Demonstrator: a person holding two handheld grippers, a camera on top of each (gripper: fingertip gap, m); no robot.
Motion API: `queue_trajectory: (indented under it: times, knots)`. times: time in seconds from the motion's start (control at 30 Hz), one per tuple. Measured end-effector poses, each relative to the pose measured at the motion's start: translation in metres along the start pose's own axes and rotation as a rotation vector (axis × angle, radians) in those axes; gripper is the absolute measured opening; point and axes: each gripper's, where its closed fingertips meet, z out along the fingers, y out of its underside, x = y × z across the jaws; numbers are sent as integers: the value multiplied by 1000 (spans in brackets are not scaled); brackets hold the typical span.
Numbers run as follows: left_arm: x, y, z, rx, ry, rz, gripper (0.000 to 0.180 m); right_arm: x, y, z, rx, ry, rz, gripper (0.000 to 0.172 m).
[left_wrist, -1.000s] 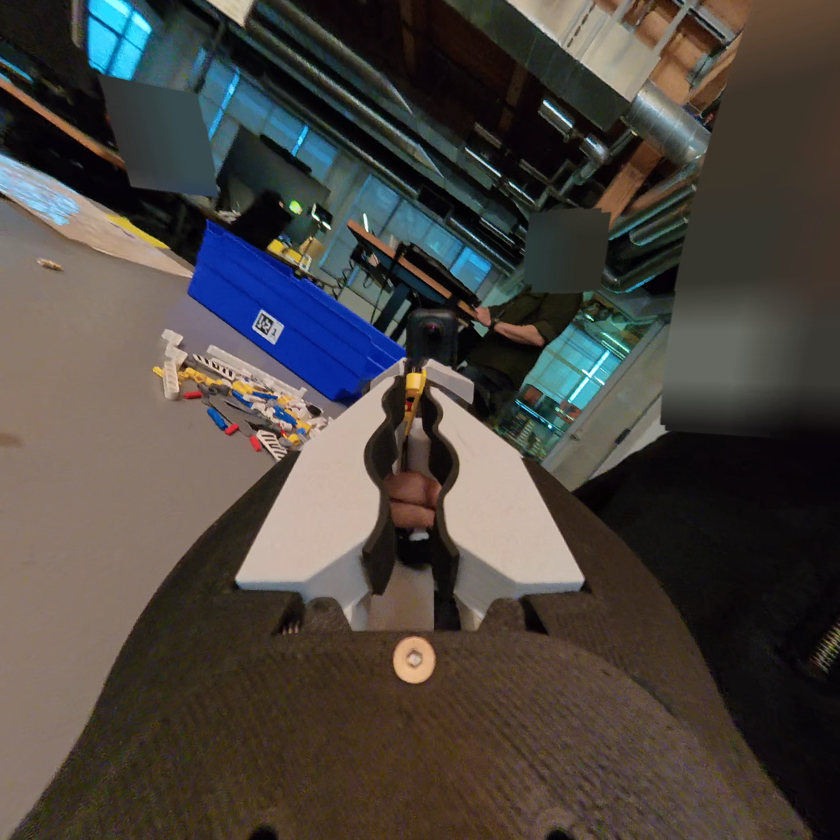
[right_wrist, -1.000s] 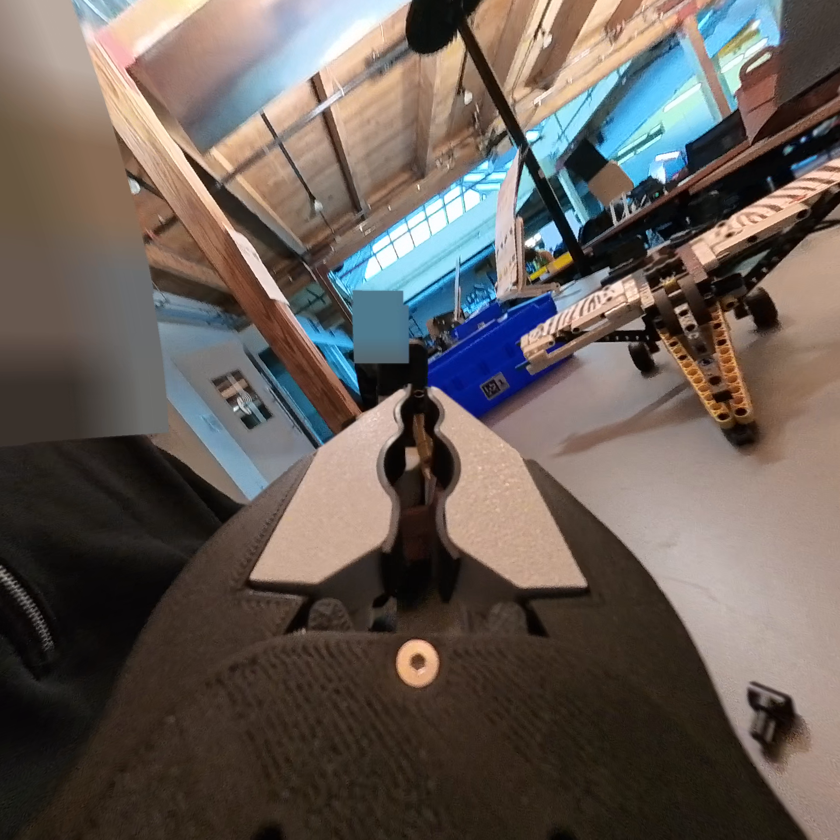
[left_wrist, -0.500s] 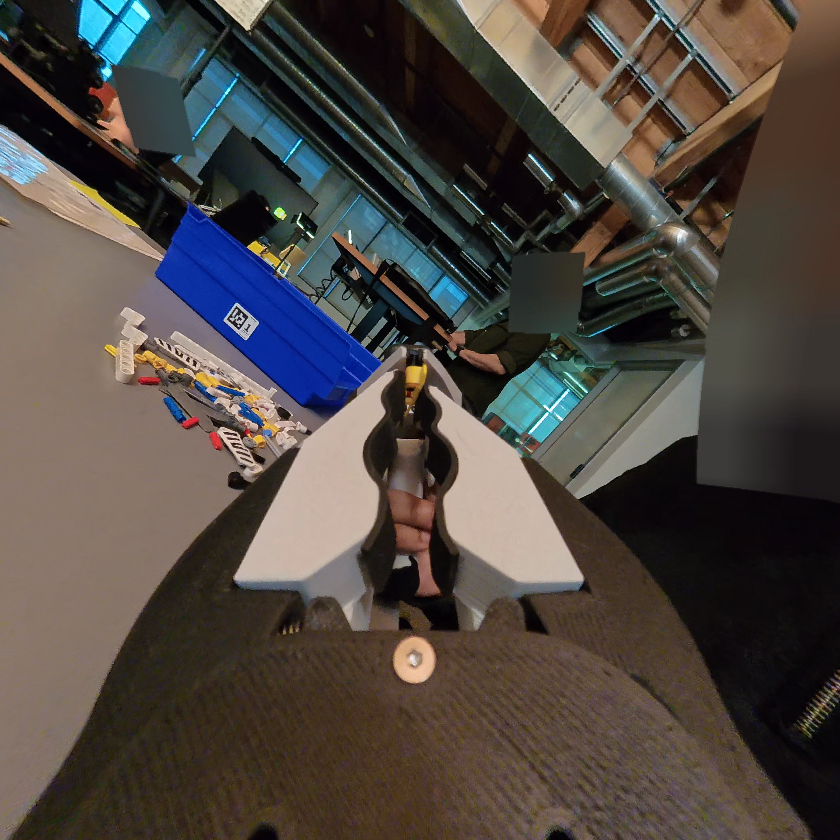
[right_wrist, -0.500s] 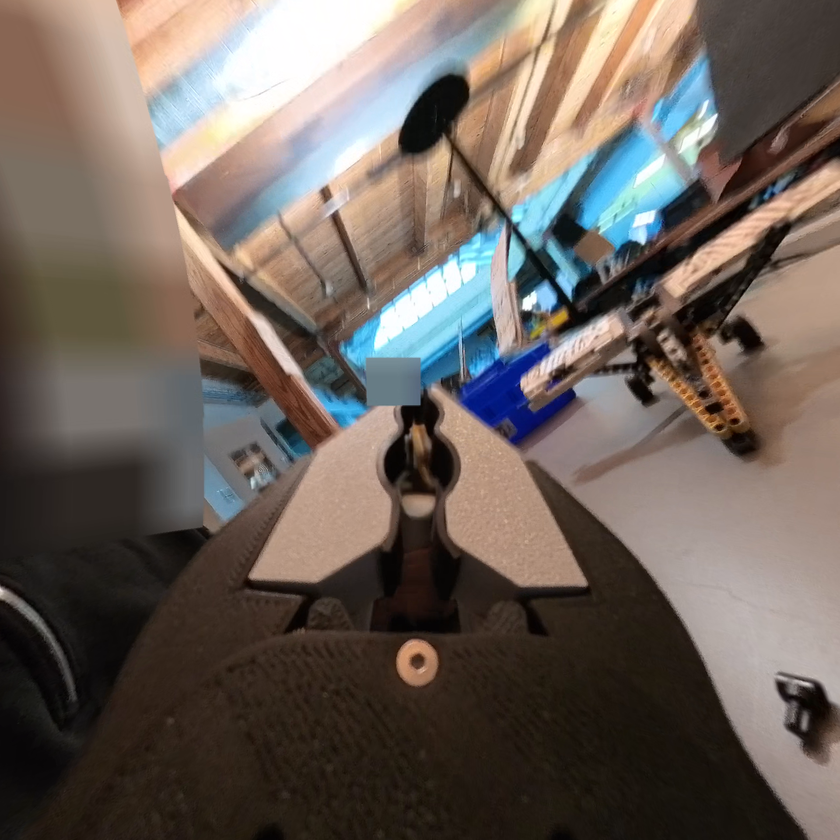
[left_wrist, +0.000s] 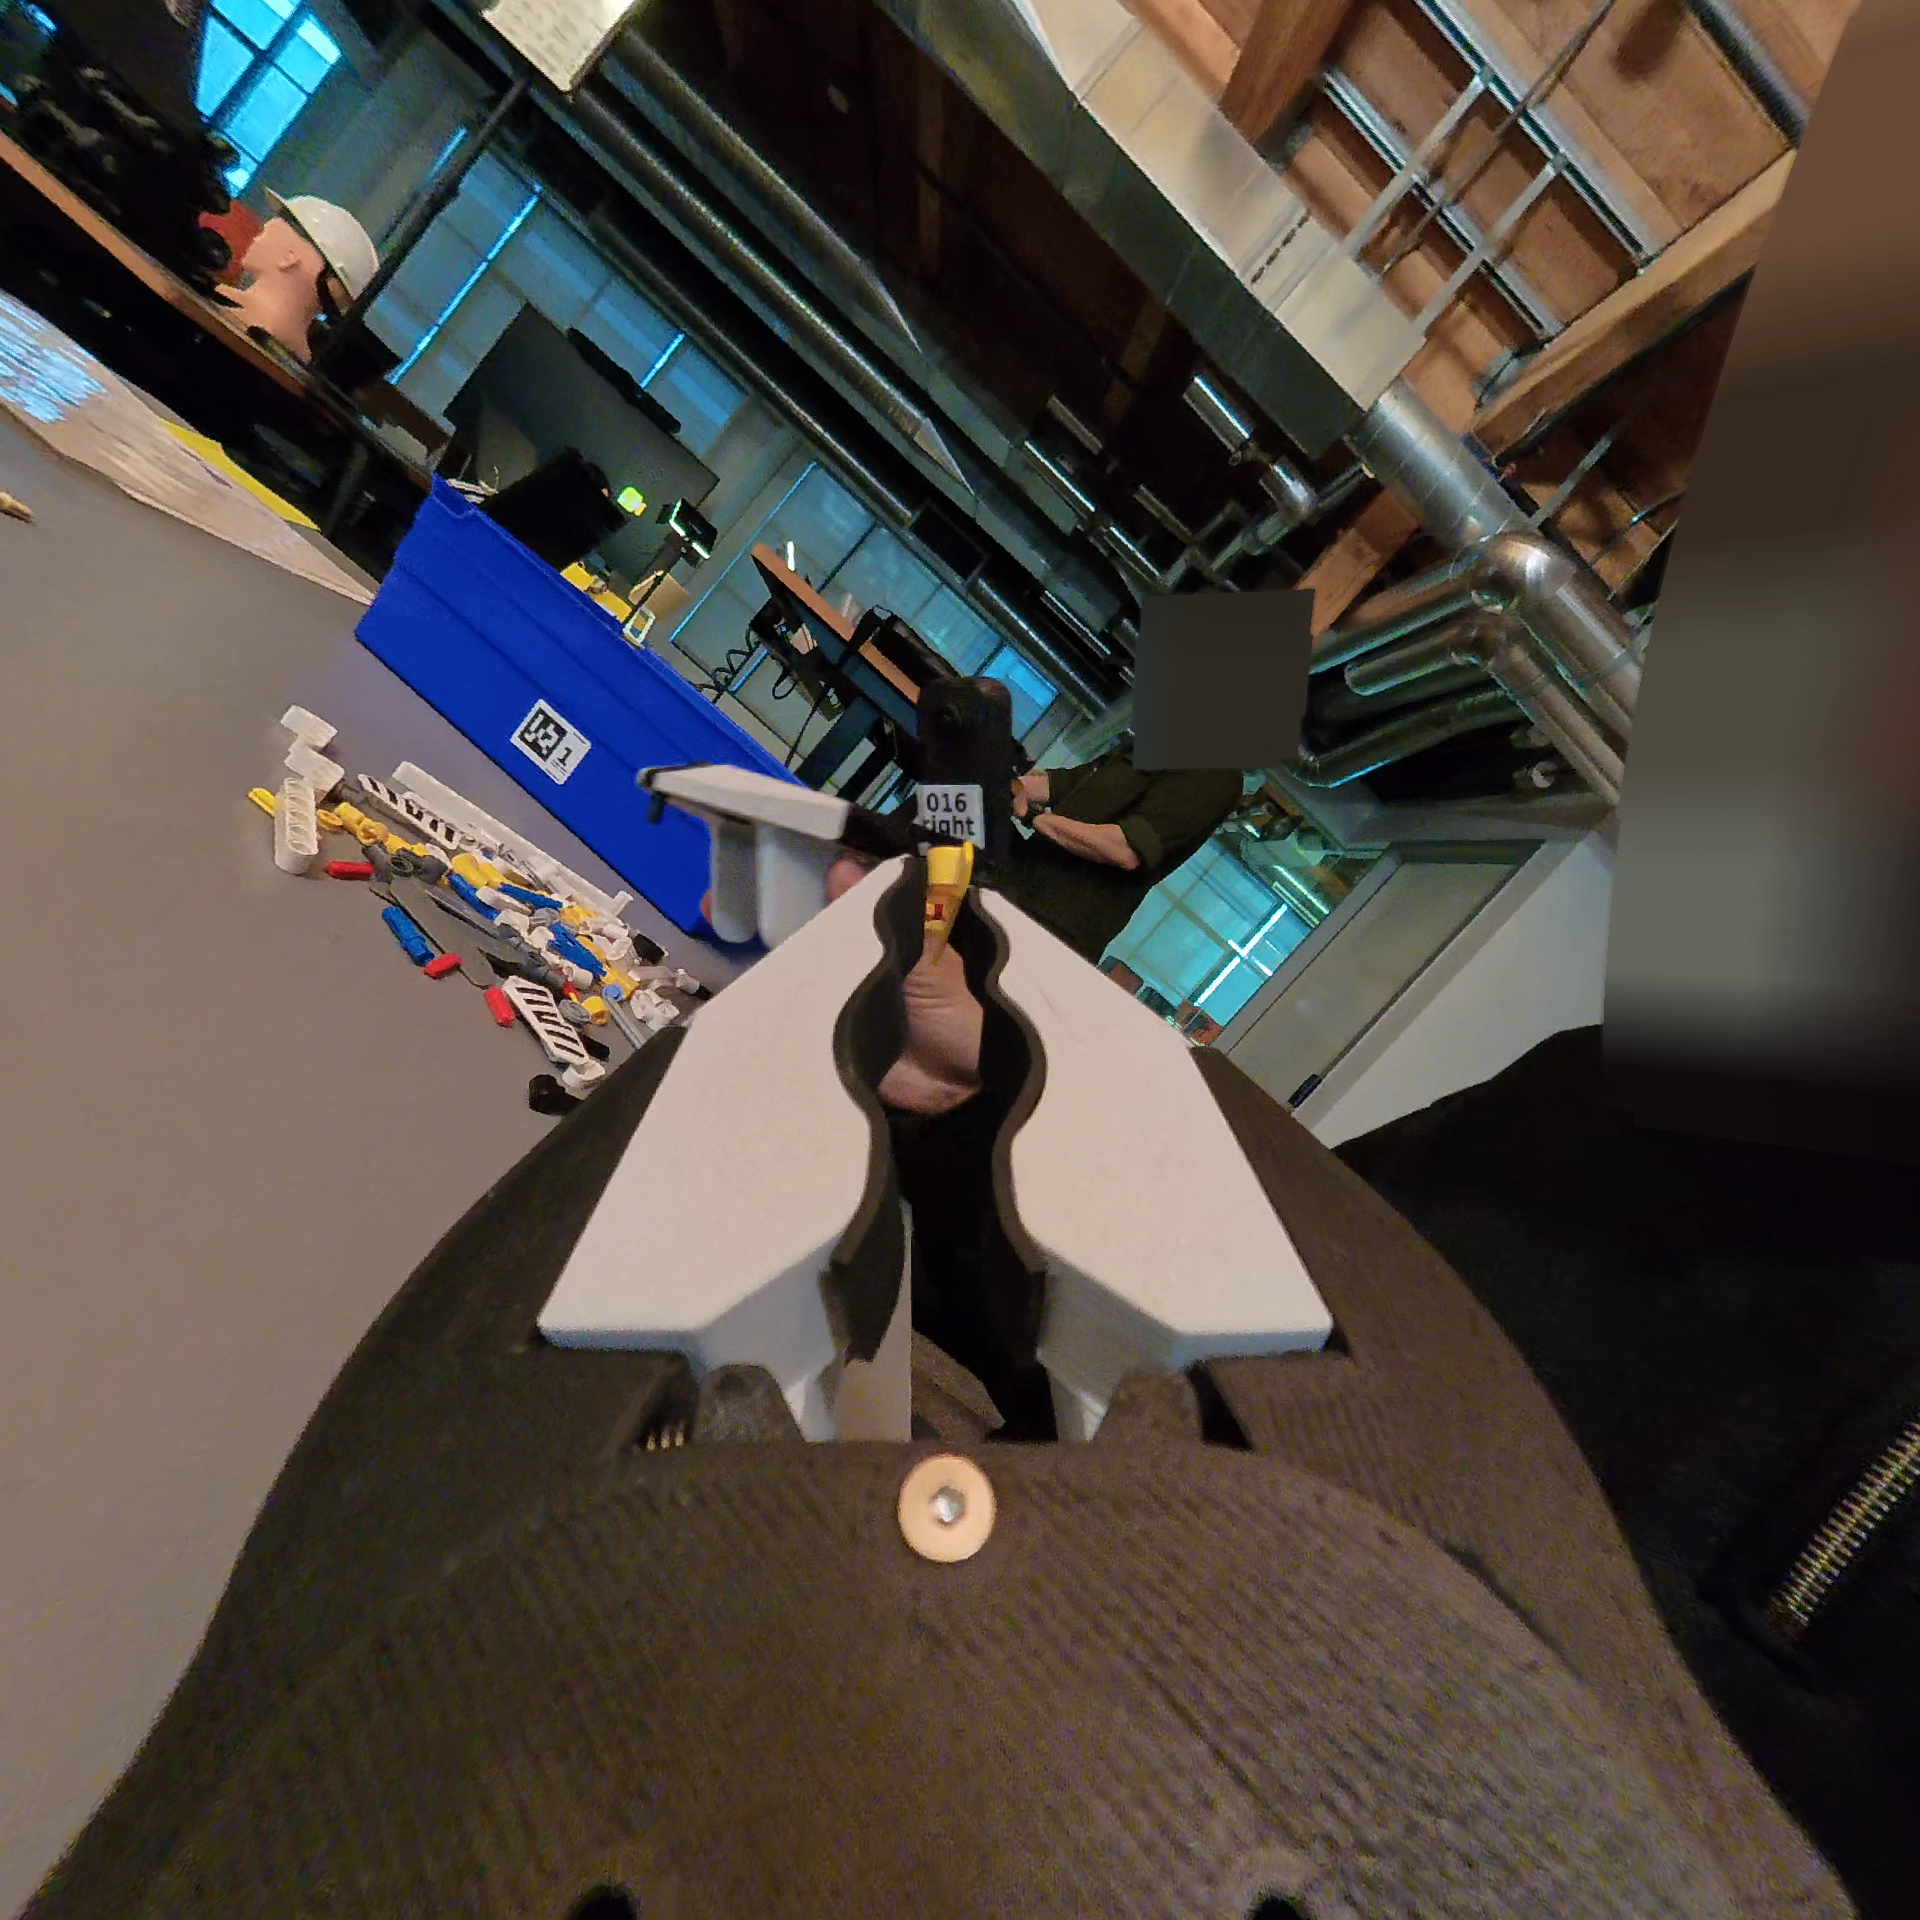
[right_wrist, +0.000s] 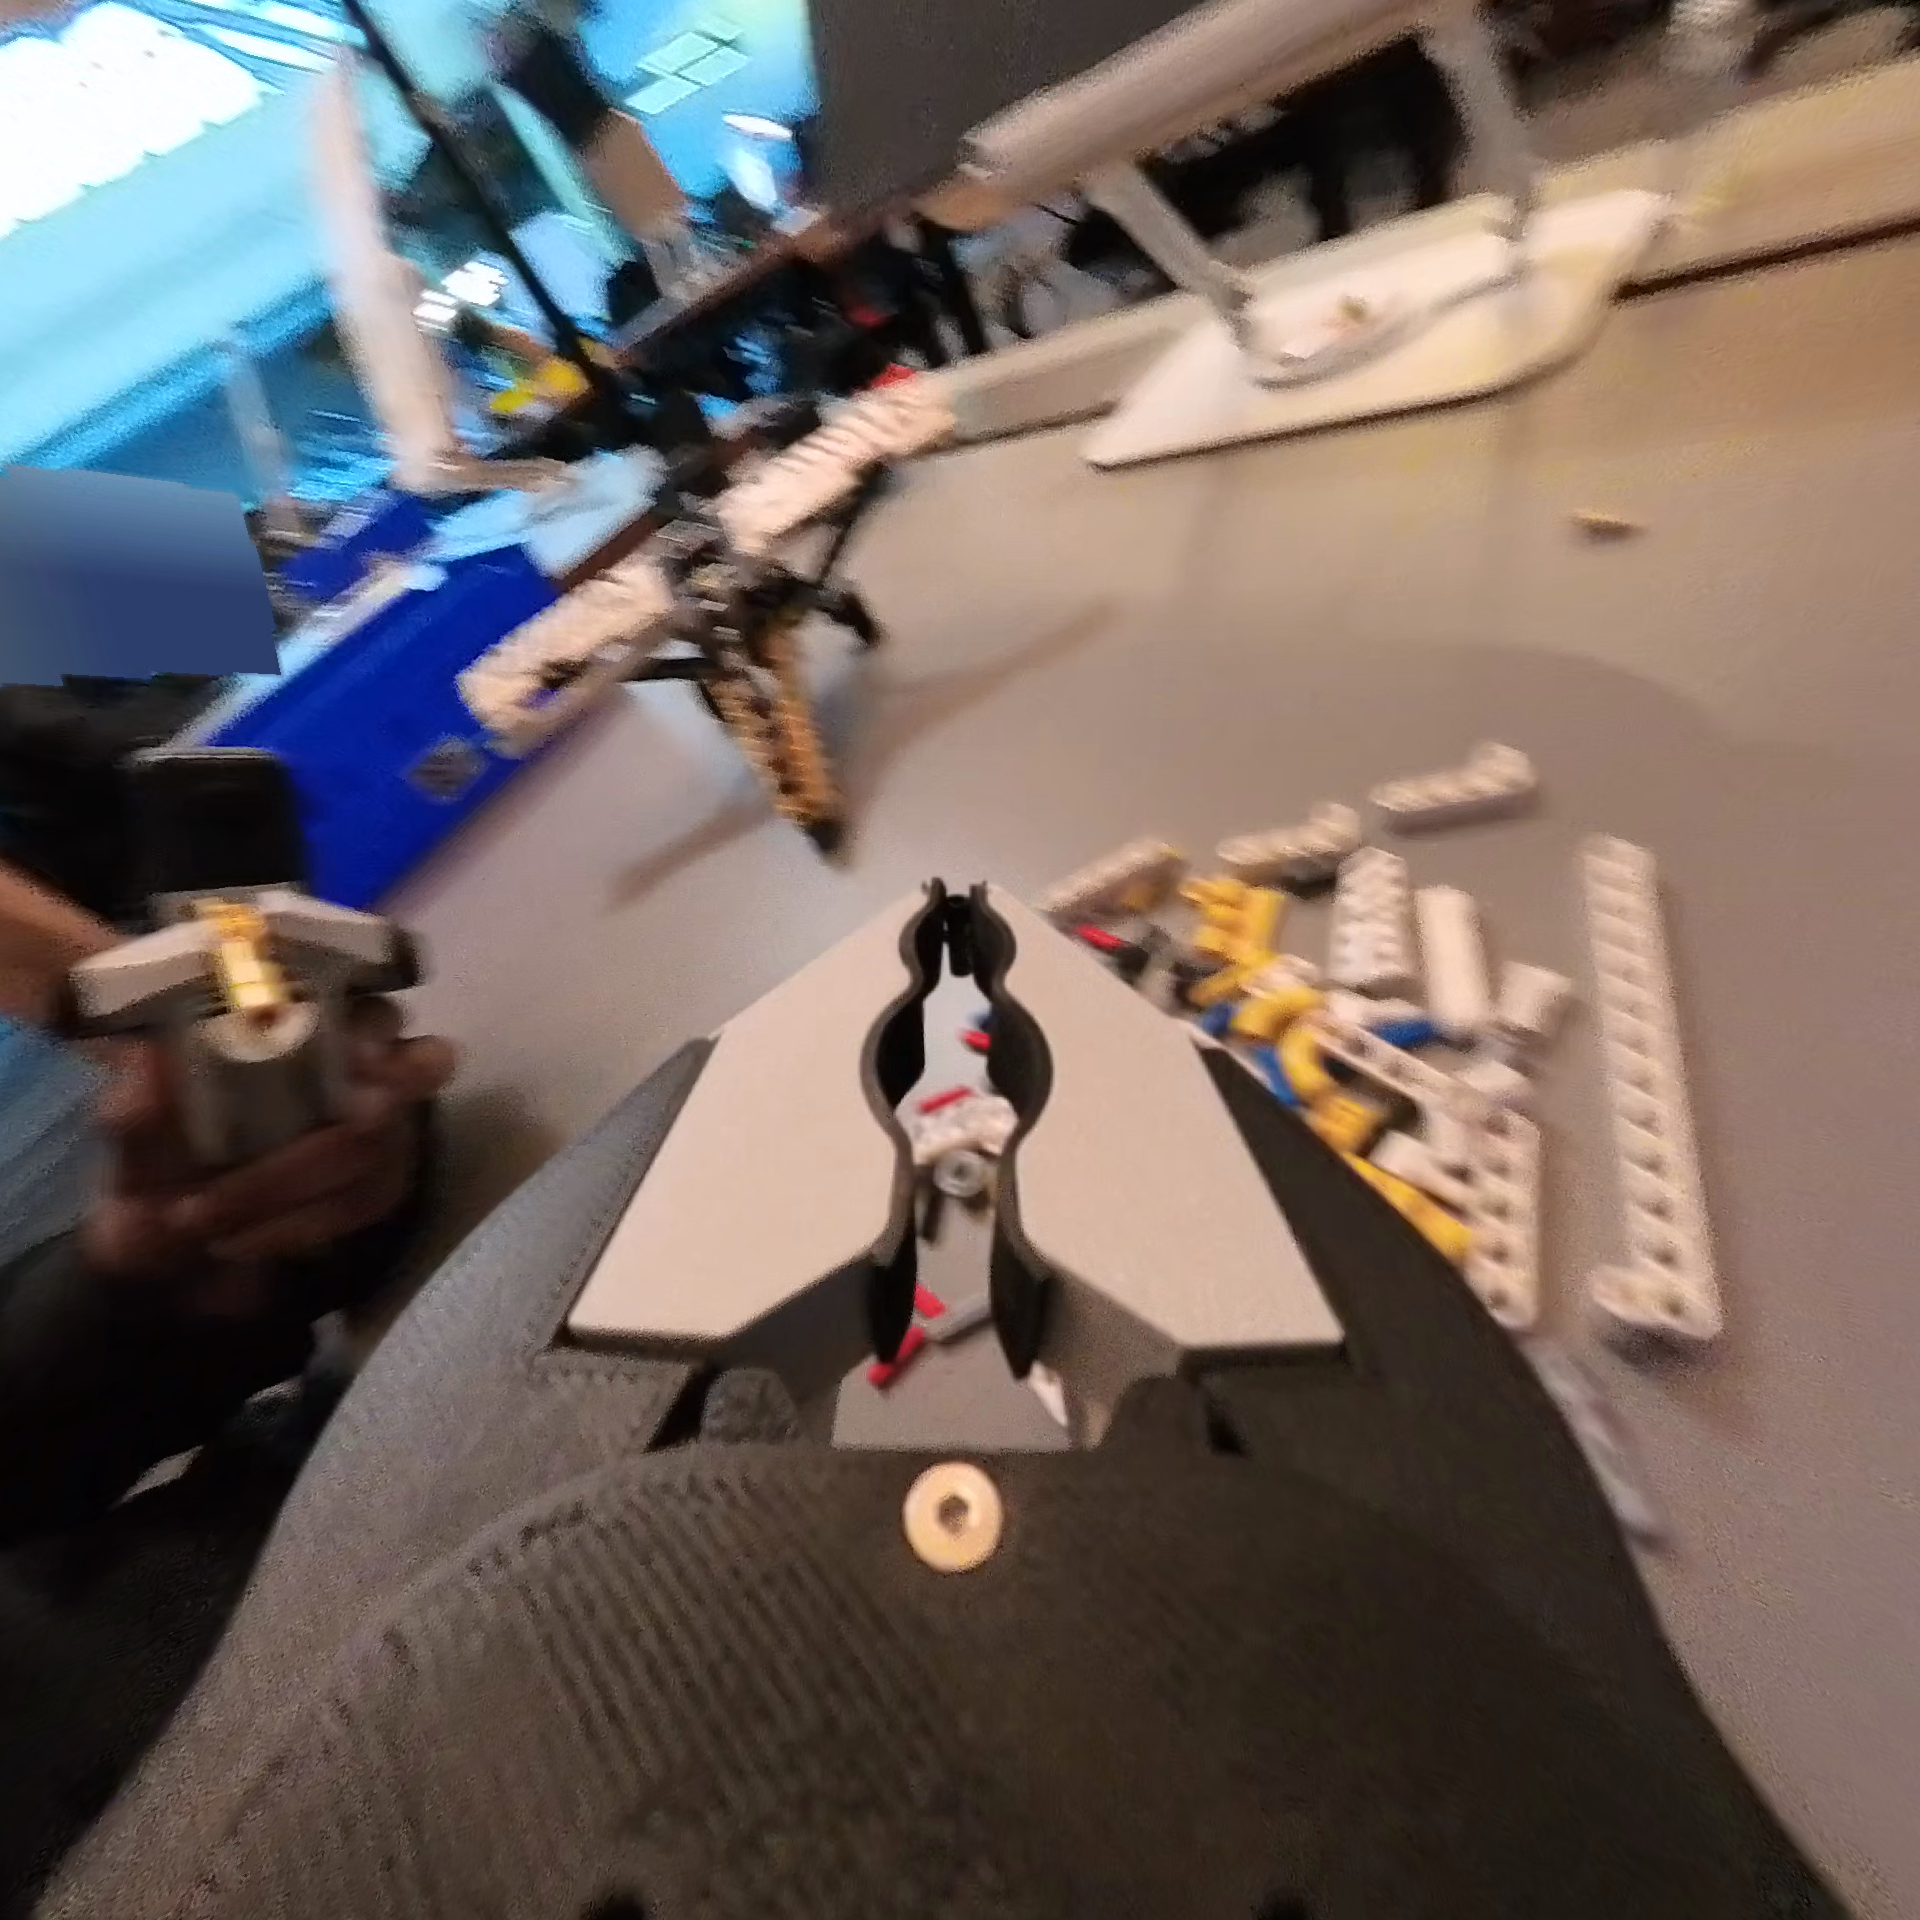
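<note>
From the left wrist view, my left hand-held gripper (left_wrist: 948, 883) is clamped on a small yellow toy-brick piece (left_wrist: 943, 896), which stands pinched between the black fingertips at 12 o'clock. Just beyond it, at 11 o'clock, the right hand-held gripper (left_wrist: 652, 781) crosses the view side-on, and a hand (left_wrist: 925, 1029) shows through the gap under my fingers. Further out at 10 o'clock a scatter of white, yellow, blue and red toy-brick parts (left_wrist: 468, 904) lies on the grey surface (left_wrist: 156, 1039), with bare surface all along my 9 o'clock side. Behind the scatter a blue bin (left_wrist: 488, 644) stands near the far edge of the surface.

From the right wrist view, which is blurred, the right hand-held gripper (right_wrist: 958, 896) has its fingertips drawn together on a small black piece (right_wrist: 957, 930); I cannot tell what sort of piece it is. The loose parts (right_wrist: 1382, 1008) lie beneath it and off to 2 o'clock, long white beams (right_wrist: 1647, 1091) outermost. At 9 o'clock the left hand-held gripper (right_wrist: 244, 961) shows the yellow piece end-on. Open grey surface (right_wrist: 1247, 644) runs from 12 to 1 o'clock. At 11 o'clock stands a partly built brick model (right_wrist: 748, 582) with a yellow beam as a leg, the blue bin (right_wrist: 395, 665) behind it at 10 o'clock.
</note>
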Motion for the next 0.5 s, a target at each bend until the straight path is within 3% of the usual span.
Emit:
queue_trajectory:
  times: [0.2, 0.37, 0.43, 0.5]
  knots:
    - [-3, 0, 0, -2, -10, -19, 2, 47, 27, -2, -158, 212, 55, 4]
    - [-5, 0, 0, -3, -12, -31, 2, 51, 15, -7, -98, 262, -15, 27]
    - [-5, 0, 0, 0, -11, -38, 2, 36, 3, -8, -43, 222, -75, 31]
    - [-6, -1, -1, 5, -12, -41, 2, -6, -9, -4, 22, 53, -134, 34]
